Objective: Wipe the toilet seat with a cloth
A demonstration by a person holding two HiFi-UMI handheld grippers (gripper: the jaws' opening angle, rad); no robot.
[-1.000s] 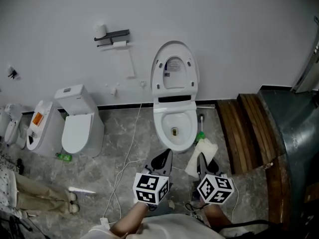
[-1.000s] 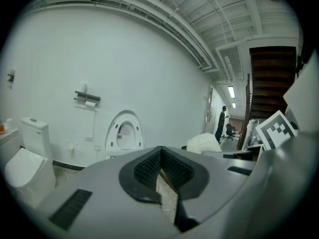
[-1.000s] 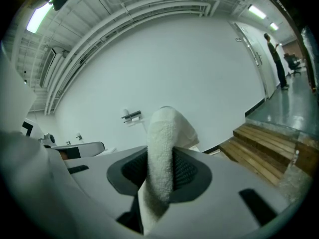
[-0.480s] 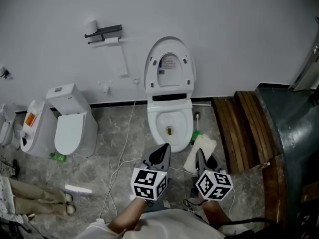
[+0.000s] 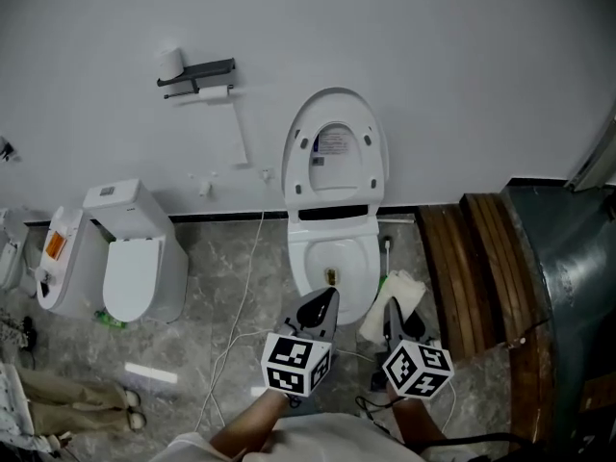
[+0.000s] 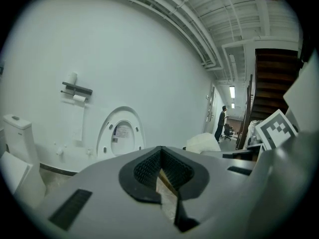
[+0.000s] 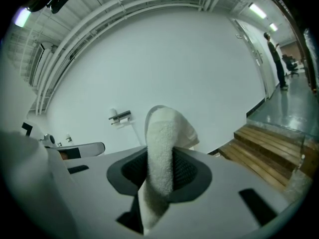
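A white toilet [image 5: 333, 258] stands against the wall, its lid [image 5: 334, 150] raised and the bowl open. My left gripper [image 5: 319, 309] hovers just in front of the bowl, jaws shut with nothing between them. In the left gripper view the raised lid [image 6: 120, 134] shows ahead. My right gripper [image 5: 394, 318] sits to the right of the bowl, shut on a white cloth [image 5: 394, 296] that hangs out past its tips. The cloth [image 7: 162, 158] fills the jaws in the right gripper view.
A second white toilet [image 5: 135, 263] and another fixture [image 5: 60, 260] stand to the left. A paper holder [image 5: 197, 73] hangs on the wall. A white cable [image 5: 245, 296] trails over the marble floor. Wooden steps [image 5: 476, 268] rise at the right. A green-based brush [image 5: 385, 258] stands beside the bowl.
Both grippers have stayed close in front of the toilet, the cloth still in the right one. The head view has shifted slightly, so the toilet sits a little differently in frame.
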